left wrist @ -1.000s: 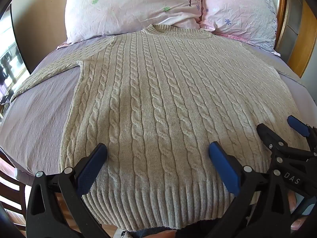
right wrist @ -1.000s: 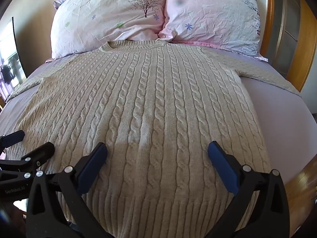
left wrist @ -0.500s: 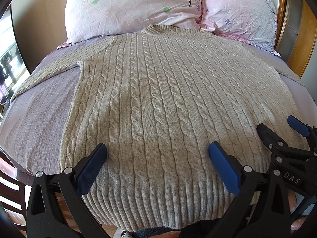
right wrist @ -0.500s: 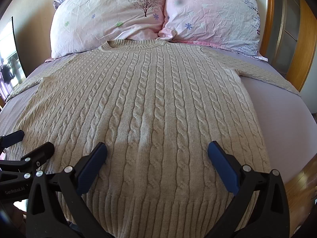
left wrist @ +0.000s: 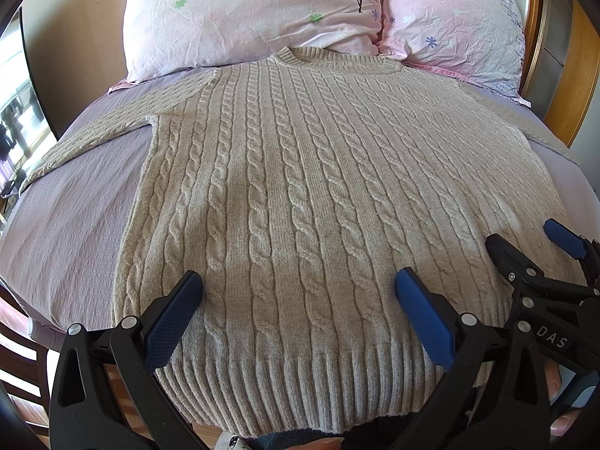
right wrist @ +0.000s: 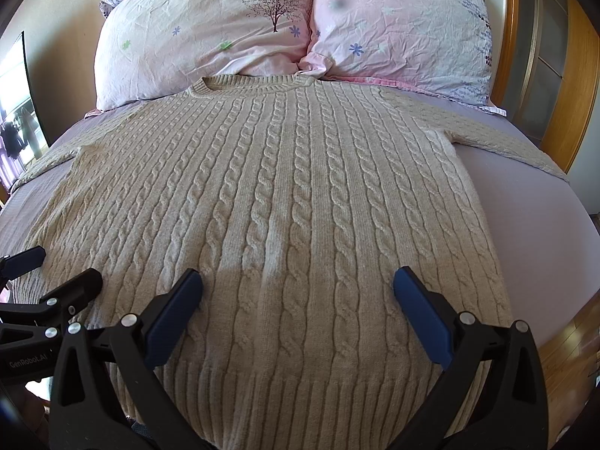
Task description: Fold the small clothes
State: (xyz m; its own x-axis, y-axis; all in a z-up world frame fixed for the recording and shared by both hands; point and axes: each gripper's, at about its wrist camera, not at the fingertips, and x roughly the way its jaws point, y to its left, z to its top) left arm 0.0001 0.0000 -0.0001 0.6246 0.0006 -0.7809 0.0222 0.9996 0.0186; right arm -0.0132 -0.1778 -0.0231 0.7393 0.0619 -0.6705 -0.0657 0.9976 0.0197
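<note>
Two grippers, fingers spread, grasping nothing | left gripper (left wrist: 298, 300) and right gripper (right wrist: 298, 300) above sweater (left wrist: 318, 195) hem | sweater flat on bed (left wrist: 75, 232), collar by pillows (right wrist: 210, 37)

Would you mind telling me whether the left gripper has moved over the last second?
No. In the left wrist view the left gripper frames the same cable rows of the sweater, and the pillows sit where they did.
</note>
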